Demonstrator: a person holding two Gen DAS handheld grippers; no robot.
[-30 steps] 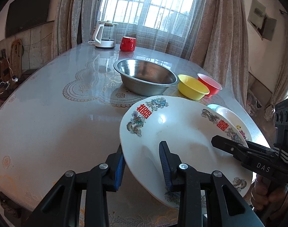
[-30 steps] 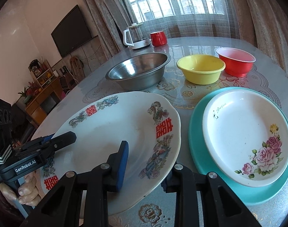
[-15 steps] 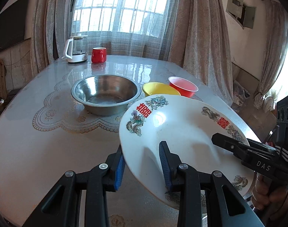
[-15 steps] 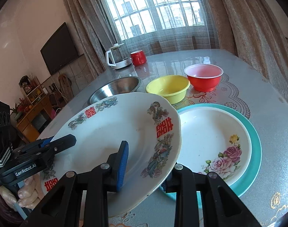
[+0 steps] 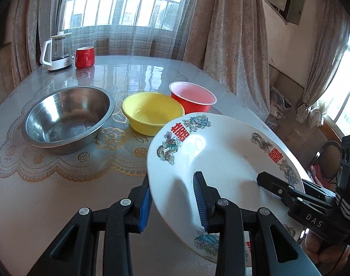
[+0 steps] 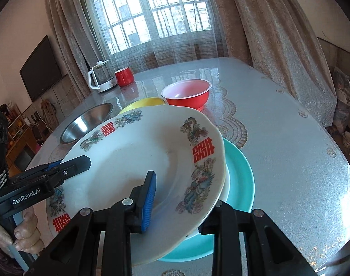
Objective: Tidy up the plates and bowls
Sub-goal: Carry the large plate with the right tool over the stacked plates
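Your left gripper (image 5: 172, 203) has its jaws clenched on the near-left rim of the dragon-pattern plate (image 5: 220, 161), one blue pad under the rim and one on the inner face. From the left wrist view, far left at the back of the bench (image 5: 48, 197) stand a white kettle (image 5: 56, 51) and, just beside it, a red mug (image 5: 84, 57). Nearer you sits the steel bowl (image 5: 66, 118), then the yellow bowl (image 5: 152, 112) close to its right, and the red bowl (image 5: 192, 99) just behind and right of the yellow one.

The dragon-pattern plate hangs tilted in the air to the right of these, its far edge overlapping the yellow and red bowls in view.

Your right gripper (image 6: 177, 197) grasps the plate's opposite rim, a blue pad on the inner face and the other jaw hidden beneath the edge. In the right wrist view the plate sits above a white plate (image 6: 226, 188), which lies inside a teal plate (image 6: 240, 177) on the bench. Only a thin edge of the white plate shows; whether the held plate touches it, you cannot tell.
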